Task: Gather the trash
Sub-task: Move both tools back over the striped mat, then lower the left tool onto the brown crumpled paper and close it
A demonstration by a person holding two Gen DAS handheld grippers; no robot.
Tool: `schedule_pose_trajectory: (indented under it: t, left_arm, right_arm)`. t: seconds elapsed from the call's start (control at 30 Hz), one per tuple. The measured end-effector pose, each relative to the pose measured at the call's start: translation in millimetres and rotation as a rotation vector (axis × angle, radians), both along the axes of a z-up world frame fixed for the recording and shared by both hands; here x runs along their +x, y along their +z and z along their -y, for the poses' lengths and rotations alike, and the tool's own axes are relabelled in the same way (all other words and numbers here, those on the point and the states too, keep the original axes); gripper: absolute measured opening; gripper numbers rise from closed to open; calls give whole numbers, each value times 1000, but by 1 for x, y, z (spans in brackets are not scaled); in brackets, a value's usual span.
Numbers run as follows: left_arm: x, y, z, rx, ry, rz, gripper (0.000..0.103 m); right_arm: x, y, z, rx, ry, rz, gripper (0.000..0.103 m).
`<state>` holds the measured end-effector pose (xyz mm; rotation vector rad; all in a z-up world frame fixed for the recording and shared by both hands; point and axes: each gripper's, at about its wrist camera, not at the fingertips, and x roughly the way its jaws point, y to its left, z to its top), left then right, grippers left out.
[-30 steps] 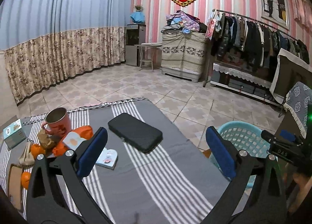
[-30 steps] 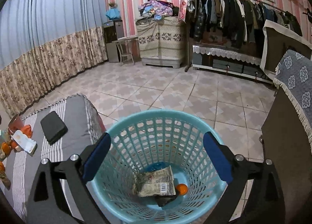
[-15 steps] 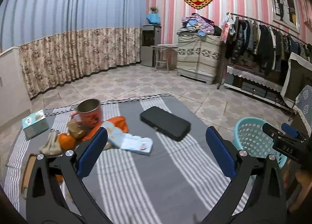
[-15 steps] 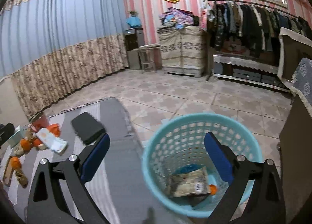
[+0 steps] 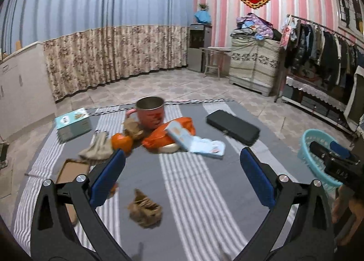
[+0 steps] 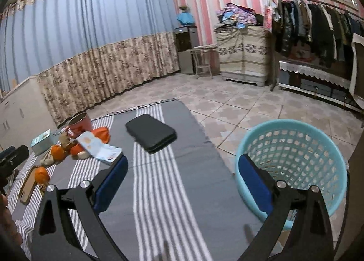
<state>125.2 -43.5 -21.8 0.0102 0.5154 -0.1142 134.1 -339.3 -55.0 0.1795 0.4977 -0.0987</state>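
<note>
Left hand-held gripper [image 5: 182, 180] agape, crinkled brown wrapper [image 5: 145, 209], latticed plastic basket [image 6: 293, 158]

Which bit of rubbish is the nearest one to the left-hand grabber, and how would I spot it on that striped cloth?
Start at the grey striped cloth spread over the table, then look at its near edge, between the open left gripper fingers. There lies a crumpled brown paper scrap, alone, well short of the heap around the pink mug. Unlike the oranges and the orange bag there, it is dull brown and ragged.
</note>
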Motion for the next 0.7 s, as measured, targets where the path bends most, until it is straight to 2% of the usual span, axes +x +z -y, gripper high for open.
schedule_pose_trajectory:
  t: [0.23,0.5,0.7]
  left_arm:
    - [-6,-15,-21,-2,33,-28,97]
    - [-11,-32,-31,-16,59,-62,97]
    - [-9,-58,-36,-11,70,-136,97]
  right_arm:
    - [3,-7,-10,13,34,-19,96]
    - [7,-15,-34,-55,74,-34,96]
    - [11,-21,-47,-94,104,-58,96]
